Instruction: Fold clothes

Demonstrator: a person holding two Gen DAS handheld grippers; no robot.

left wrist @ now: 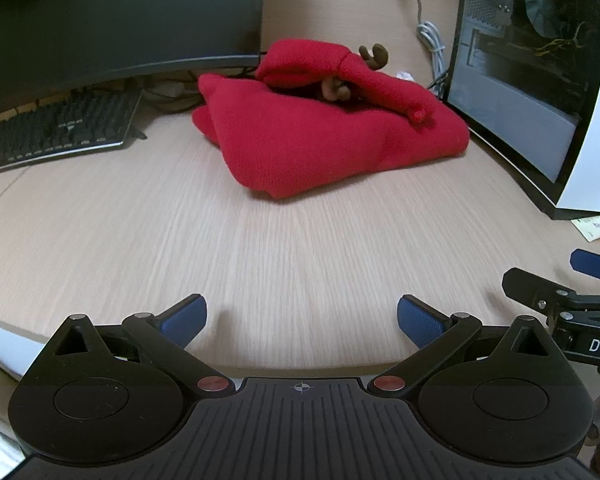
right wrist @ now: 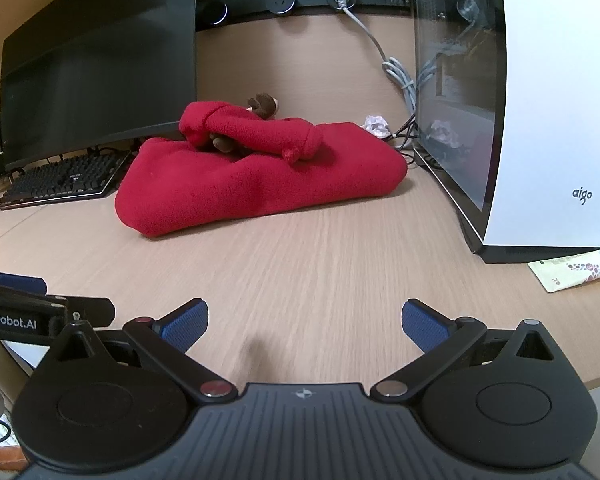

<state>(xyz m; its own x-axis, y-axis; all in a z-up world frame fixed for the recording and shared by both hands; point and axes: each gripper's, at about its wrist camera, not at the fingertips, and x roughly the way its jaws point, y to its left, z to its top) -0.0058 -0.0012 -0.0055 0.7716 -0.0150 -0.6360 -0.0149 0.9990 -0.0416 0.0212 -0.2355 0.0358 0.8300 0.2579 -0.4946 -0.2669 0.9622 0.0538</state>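
Beyond each empty, spread hand-held gripper [left wrist: 302, 322] lies the red garment [left wrist: 320, 136].

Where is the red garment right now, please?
The red garment lies folded on the desk, centre in both views, between the keyboard and the computer case.

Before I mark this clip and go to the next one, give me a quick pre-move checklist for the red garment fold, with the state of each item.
1. Left gripper open and empty: ok.
2. Right gripper open and empty: ok.
3. Red garment folded into a compact bundle on the desk: ok, though a sleeve lies loosely across the top.
4. Brown antler trim tucked in: not ok, it sticks out at the back.
5. Bundle clear of the PC case and keyboard: ok, apart from both.
6. Layers underneath lie flat: cannot tell.
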